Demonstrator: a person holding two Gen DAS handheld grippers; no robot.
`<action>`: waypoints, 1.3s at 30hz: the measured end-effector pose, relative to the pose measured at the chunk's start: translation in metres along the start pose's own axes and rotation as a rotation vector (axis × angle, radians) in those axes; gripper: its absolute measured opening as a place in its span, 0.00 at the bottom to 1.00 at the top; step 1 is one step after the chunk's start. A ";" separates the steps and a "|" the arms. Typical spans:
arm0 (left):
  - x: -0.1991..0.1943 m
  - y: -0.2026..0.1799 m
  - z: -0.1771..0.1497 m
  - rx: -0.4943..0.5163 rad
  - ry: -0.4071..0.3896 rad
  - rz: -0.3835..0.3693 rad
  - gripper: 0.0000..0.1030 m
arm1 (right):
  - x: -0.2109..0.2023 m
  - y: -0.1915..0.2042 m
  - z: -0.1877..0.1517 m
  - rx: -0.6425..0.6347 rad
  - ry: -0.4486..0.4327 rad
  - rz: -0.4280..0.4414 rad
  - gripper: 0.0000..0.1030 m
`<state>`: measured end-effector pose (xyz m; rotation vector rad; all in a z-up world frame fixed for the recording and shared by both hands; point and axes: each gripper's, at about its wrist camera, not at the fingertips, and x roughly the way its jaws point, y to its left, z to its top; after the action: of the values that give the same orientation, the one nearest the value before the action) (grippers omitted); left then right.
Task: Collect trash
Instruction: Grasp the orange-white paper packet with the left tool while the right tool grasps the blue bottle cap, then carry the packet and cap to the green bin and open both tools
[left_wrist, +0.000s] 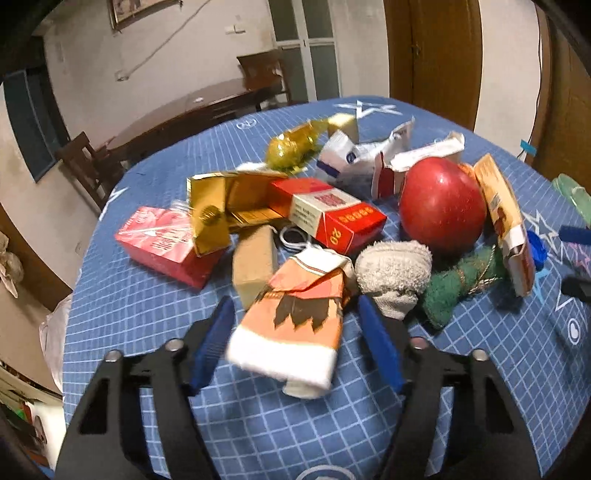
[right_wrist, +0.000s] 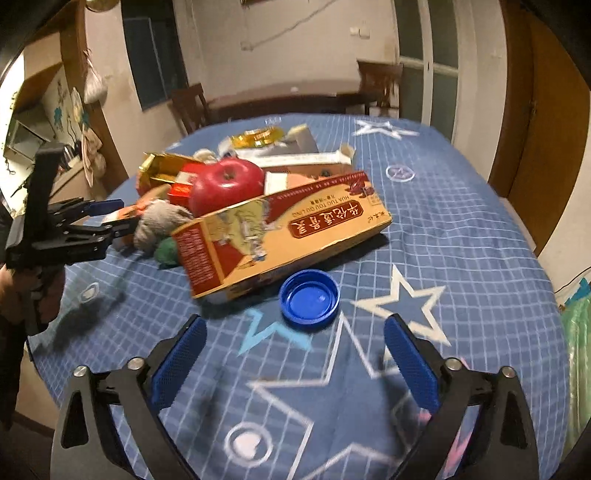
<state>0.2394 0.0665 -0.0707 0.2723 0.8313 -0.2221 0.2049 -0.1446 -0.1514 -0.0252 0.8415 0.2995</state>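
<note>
A crumpled orange and white paper pack (left_wrist: 291, 325) lies on the blue checked tablecloth (left_wrist: 147, 306) between the fingers of my left gripper (left_wrist: 295, 314), which is open around it; I cannot tell if the pads touch it. Behind it lies a heap of red cigarette boxes (left_wrist: 332, 214), a gold box (left_wrist: 221, 199) and white wrappers (left_wrist: 362, 155). My right gripper (right_wrist: 295, 332) is open and empty, just short of a blue bottle cap (right_wrist: 309, 297). A long orange carton (right_wrist: 280, 240) lies behind the cap. The left gripper also shows in the right wrist view (right_wrist: 110, 218).
A red apple (left_wrist: 441, 205), a grey sock (left_wrist: 395, 273) and a green cloth (left_wrist: 458, 284) lie in the heap. A gold foil wrapper (left_wrist: 291, 144) sits further back. A green bag (right_wrist: 578, 350) hangs at the table's right edge. Wooden chairs and a dark table stand behind.
</note>
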 end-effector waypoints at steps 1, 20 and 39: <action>0.003 -0.001 0.000 0.001 0.005 0.003 0.58 | 0.006 0.000 0.003 -0.004 0.015 0.001 0.86; -0.040 -0.004 -0.022 -0.135 -0.098 0.020 0.43 | -0.031 0.016 -0.018 -0.020 -0.137 -0.036 0.39; -0.139 -0.124 0.014 -0.164 -0.418 -0.091 0.44 | -0.174 0.010 -0.005 -0.021 -0.481 -0.158 0.40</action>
<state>0.1215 -0.0429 0.0239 0.0299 0.4439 -0.2824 0.0896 -0.1799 -0.0251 -0.0367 0.3560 0.1546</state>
